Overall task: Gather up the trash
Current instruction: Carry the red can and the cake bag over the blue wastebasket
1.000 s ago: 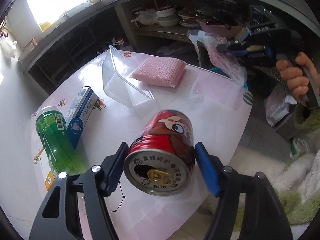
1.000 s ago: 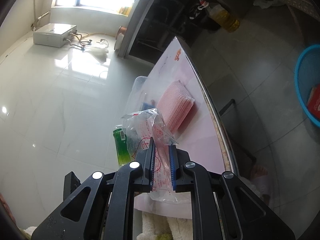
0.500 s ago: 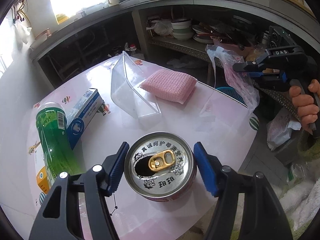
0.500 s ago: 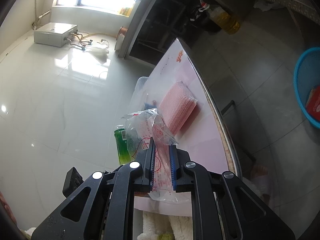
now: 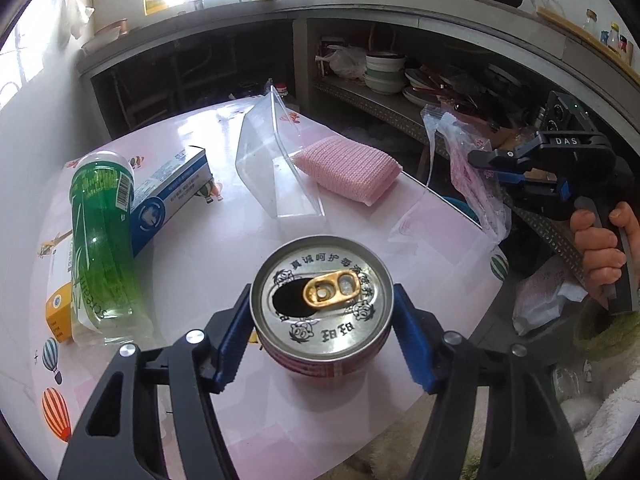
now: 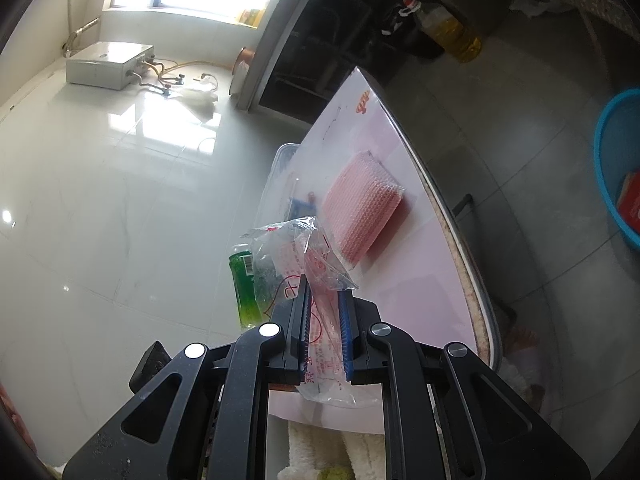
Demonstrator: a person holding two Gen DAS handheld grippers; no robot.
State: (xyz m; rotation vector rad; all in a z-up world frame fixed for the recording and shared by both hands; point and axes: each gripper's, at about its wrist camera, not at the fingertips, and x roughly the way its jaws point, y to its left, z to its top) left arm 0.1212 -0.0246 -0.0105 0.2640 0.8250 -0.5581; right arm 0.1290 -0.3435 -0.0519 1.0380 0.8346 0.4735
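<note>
A red drink can with an opened gold tab stands upright between the blue pads of my left gripper, which is shut on it just above the pink table. My right gripper is shut on a crumpled clear plastic bag with red print and holds it in the air off the table's right edge. The same gripper and bag show in the left wrist view.
On the table lie a green bottle, a blue-white box, a clear plastic container and a pink sponge. A blue basket stands on the floor beside the table. Shelves with dishes lie behind.
My left gripper has tipped the can from tilted to upright, top facing the camera, and lowered it toward the table. The right gripper holds the bag almost still.
</note>
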